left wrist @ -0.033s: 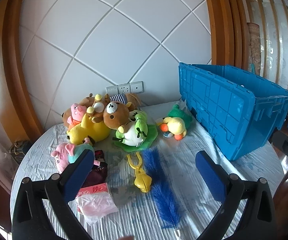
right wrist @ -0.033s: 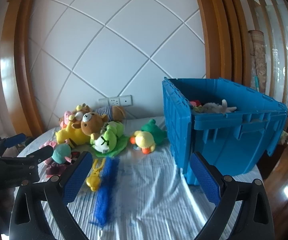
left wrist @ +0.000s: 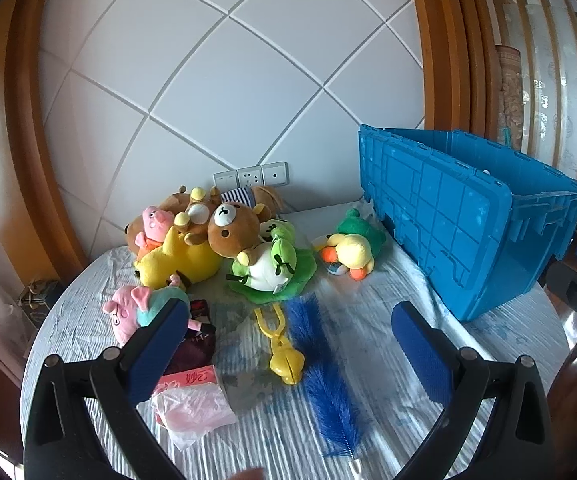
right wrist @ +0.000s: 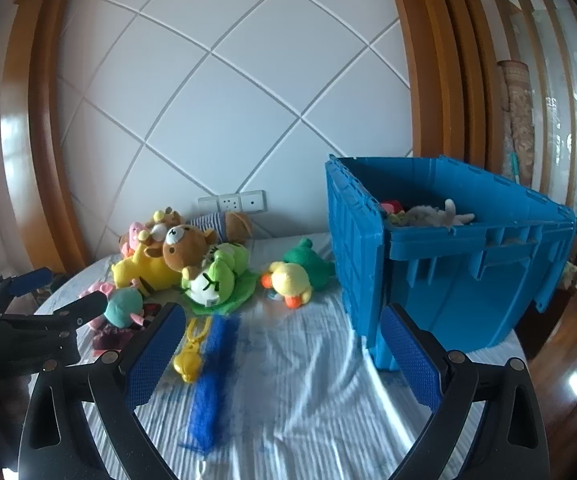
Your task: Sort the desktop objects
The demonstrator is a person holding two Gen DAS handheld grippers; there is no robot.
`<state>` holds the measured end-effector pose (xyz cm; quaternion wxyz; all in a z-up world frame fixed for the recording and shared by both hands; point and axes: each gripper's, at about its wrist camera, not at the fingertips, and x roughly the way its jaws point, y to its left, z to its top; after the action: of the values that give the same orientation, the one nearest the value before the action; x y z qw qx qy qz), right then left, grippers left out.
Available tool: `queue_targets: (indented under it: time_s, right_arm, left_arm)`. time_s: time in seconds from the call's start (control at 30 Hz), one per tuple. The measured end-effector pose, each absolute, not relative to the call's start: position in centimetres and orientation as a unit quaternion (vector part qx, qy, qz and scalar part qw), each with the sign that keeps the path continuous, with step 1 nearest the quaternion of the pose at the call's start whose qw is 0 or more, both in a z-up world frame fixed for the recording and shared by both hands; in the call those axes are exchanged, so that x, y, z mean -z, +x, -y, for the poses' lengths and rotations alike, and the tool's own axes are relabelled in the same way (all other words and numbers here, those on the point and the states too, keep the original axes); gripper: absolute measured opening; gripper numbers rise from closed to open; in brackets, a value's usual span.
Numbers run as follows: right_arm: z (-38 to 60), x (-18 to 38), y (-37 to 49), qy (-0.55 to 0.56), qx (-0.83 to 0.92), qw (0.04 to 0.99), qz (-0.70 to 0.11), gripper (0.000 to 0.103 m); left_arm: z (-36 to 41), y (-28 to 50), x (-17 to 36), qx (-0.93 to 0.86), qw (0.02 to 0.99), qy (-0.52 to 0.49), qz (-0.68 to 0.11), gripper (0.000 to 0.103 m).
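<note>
A heap of plush toys lies on the round, cloth-covered table: a brown bear [left wrist: 232,232], a yellow plush [left wrist: 180,260], a green frog [left wrist: 272,268], a yellow duck [left wrist: 352,254] and a pink pig [left wrist: 136,312]. In front of them lie a blue feather [left wrist: 324,368] and a yellow clip [left wrist: 284,352]. My left gripper [left wrist: 286,312] hovers open over these two, holding nothing. My right gripper [right wrist: 280,314] is open and empty too, above the cloth left of the blue crate [right wrist: 468,280]. The crate holds a grey plush [right wrist: 436,216].
A pink plastic packet [left wrist: 192,400] and a dark red item [left wrist: 196,344] lie by the left finger. Wall sockets [left wrist: 252,176] sit behind the toys. The left gripper [right wrist: 64,292] shows at the left of the right wrist view. Wood floor lies past the table's right edge.
</note>
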<state>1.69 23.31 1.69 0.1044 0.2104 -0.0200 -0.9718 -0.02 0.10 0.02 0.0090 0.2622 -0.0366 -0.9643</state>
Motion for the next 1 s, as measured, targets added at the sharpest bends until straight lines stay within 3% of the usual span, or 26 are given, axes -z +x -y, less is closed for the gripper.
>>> queue_targets:
  time_s: [1.0]
  right_arm:
    - [-21.9,-1.9,2.3,0.212,0.969,0.125,0.018,0.099]
  left_arm:
    - [1.8,1.5,0.5,0.962,0.065,0.266,0.020,0.103]
